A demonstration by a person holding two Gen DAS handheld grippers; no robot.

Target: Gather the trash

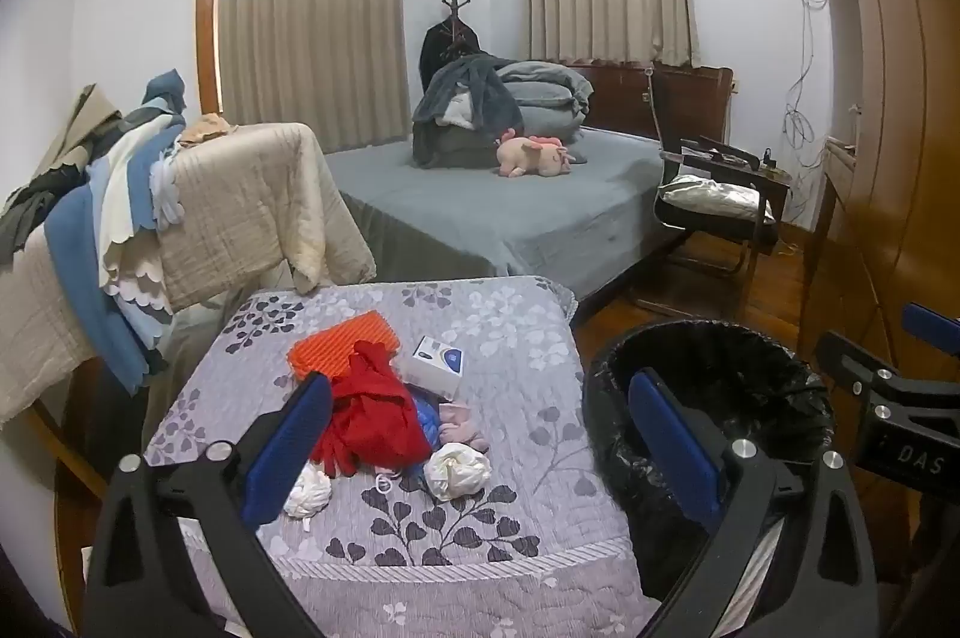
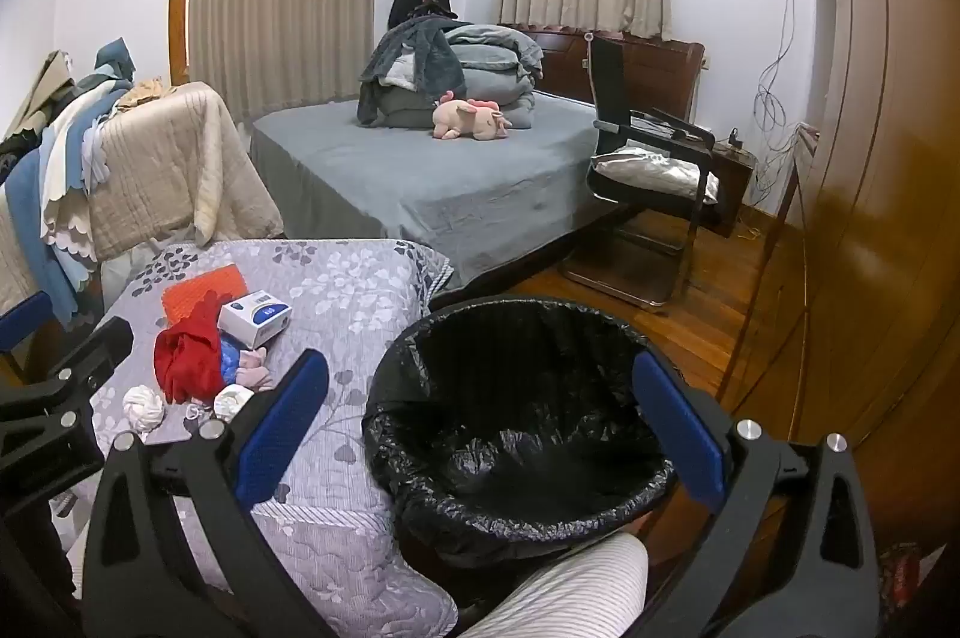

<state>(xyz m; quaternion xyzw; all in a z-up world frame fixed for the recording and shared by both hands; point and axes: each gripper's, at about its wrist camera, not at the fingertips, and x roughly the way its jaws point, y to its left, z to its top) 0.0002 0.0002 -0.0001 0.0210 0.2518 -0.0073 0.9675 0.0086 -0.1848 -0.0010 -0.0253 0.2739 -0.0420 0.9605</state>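
Observation:
Two crumpled white paper balls (image 1: 457, 471) (image 1: 308, 495) lie on a grey floral quilt (image 1: 510, 338), by a red cloth (image 1: 372, 410), an orange pad (image 1: 342, 344), a white-and-blue box (image 1: 438, 362) and a pink item (image 1: 462, 425). My left gripper (image 1: 480, 446) hovers open above the quilt, the larger ball between its blue fingers and well ahead of them. A bin with a black liner (image 2: 420, 338) stands right of the quilt. My right gripper (image 2: 480, 431) hangs open over the bin's mouth, nothing in it. The paper balls (image 2: 144, 407) (image 2: 233, 401) also show in the right wrist view.
A grey bed (image 1: 510, 212) with folded blankets and a pink plush toy (image 1: 534, 155) fills the back. Draped cloths (image 1: 240, 200) hang at the left. A black chair (image 2: 648, 194) and a wooden wardrobe (image 2: 870, 158) stand on the right. A striped trouser leg (image 2: 570, 590) is below the bin.

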